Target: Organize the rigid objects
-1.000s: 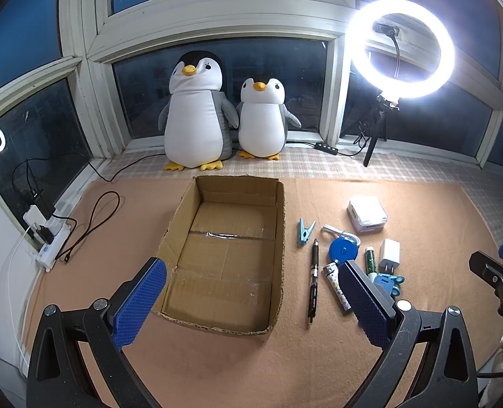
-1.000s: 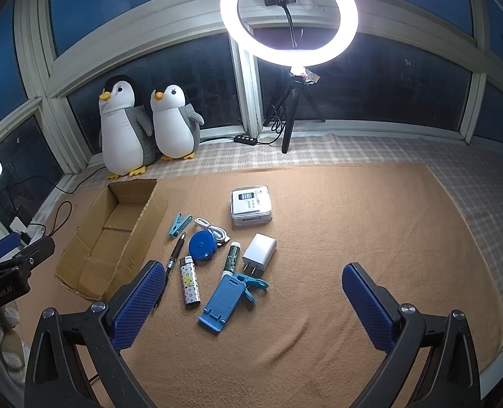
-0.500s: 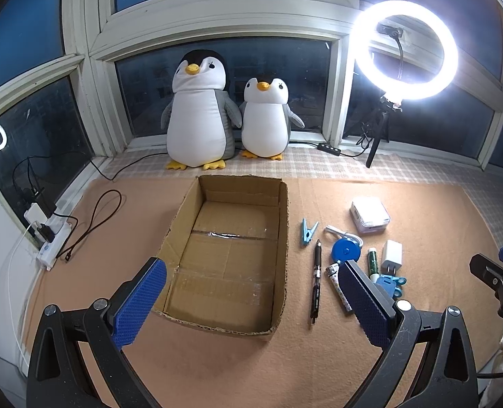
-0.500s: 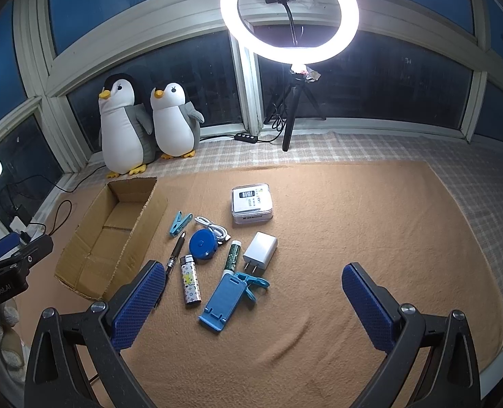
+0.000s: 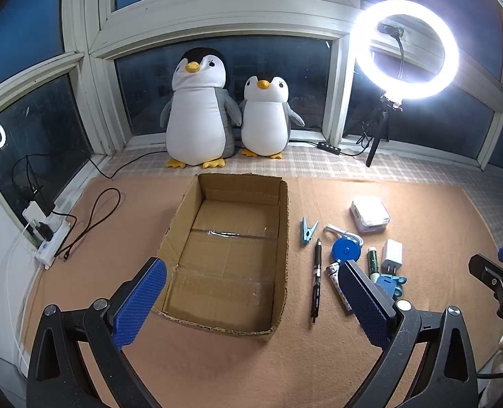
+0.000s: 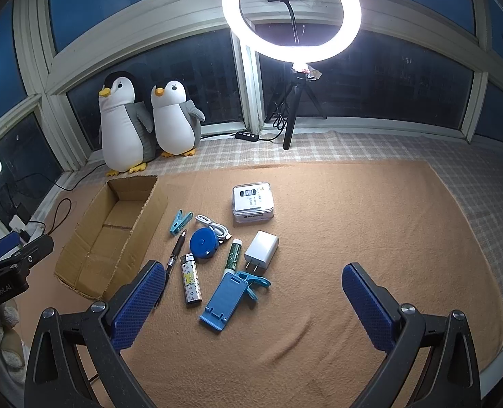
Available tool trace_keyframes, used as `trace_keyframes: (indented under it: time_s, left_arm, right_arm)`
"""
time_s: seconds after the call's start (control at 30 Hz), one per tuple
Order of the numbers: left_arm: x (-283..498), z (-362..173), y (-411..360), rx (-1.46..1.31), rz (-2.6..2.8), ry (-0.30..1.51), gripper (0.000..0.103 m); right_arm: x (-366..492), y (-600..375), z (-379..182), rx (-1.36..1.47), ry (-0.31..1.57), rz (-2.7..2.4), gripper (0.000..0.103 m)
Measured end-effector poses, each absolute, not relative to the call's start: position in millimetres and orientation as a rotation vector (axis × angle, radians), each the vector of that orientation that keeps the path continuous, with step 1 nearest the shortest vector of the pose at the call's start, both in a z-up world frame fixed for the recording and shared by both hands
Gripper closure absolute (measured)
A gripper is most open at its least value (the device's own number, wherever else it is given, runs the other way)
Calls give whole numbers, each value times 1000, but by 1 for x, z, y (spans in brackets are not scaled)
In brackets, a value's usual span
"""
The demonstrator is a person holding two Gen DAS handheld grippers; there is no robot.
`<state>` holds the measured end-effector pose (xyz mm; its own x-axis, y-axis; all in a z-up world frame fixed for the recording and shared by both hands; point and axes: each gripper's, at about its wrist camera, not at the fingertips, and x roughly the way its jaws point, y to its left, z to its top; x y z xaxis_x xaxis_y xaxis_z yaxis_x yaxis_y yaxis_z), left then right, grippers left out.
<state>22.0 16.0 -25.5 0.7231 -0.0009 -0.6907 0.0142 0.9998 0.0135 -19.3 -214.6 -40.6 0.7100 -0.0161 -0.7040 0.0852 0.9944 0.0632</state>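
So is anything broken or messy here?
The cardboard box looks rough: its top edges are ragged and torn, with no flaps. It holds nothing yet. The blue phone stand lies overlapping a teal clip. Nothing is spilled.

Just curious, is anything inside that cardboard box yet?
Nothing: the cardboard box shows only its bare taped floor. The near wall hides a thin strip of floor behind it in the left wrist view.

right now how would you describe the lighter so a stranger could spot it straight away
Start at the open cardboard box on the tan mat, then look to the cluster of small items on its right. The lighter lies near the front, between the black pen and the blue phone stand; it alone has a patterned, cartoon-printed body.
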Motion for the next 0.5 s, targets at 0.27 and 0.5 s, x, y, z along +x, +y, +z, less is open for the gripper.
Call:
trace_keyframes:
  time_s: [0.27,0.5]
  left_arm:
    - [25,-29,21,12,-3,769,1]
    - [30,-40,38,1,32,794,1]
  right_arm:
    - [-14,-211,-41,86,792,-54,0]
    - [-9,-211,-47,89,811,-52,0]
